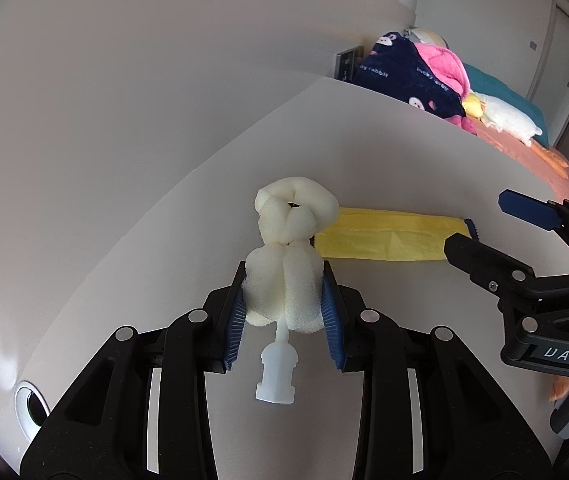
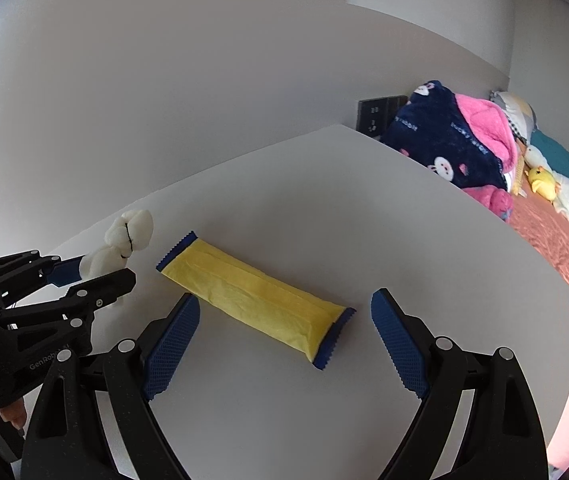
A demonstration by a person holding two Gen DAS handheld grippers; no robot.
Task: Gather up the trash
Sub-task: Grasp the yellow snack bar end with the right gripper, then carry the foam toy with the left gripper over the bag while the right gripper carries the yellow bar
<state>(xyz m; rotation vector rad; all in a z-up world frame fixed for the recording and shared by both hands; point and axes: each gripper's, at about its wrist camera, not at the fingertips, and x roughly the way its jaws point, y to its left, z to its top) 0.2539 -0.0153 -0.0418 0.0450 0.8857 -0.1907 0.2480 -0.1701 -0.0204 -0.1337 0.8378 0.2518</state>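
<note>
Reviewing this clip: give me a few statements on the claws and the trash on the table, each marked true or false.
1. The left claw is shut on the white foam piece. True.
2. The right claw grips the yellow wrapper. False: it is open, the wrapper lying between its fingers.
3. The yellow wrapper lies flat on the white table. True.
4. The foam piece is black. False: it is white.
</note>
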